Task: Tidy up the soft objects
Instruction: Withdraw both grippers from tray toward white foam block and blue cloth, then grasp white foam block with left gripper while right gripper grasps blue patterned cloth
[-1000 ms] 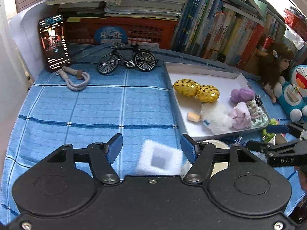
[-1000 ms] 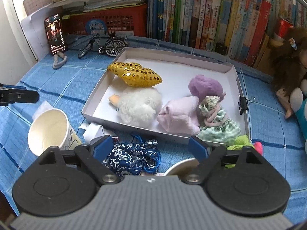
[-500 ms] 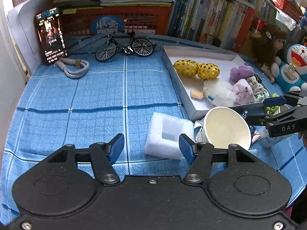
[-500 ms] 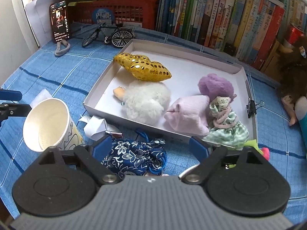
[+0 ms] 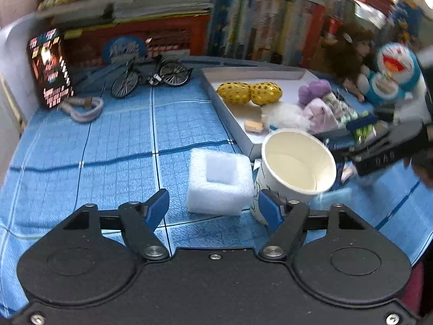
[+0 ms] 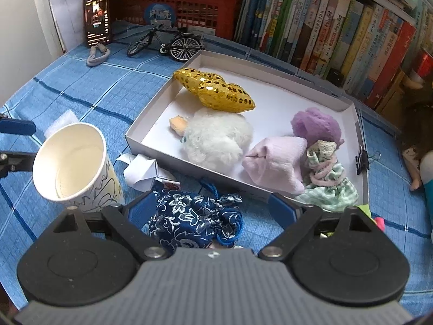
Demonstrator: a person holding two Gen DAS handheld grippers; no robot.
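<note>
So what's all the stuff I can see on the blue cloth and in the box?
box: 1, white, on the cloth, right of middle
gold toy: 1, sequinned, in the box, far left corner
fluffy toy: 1, white, in the box, front left
purple puff: 1, in the box
pink sock: 1, in the box, front
doll dress: 1, green check, box's front right
pouch: 1, navy floral, before the box
paper cup: 1, white, left of the box
foam block: 1, white, beside the cup
toy bike: 1, black, at the back
phone: 1, lit, back left
left claw: open, near the foam
right claw: open, over the pouch
</note>
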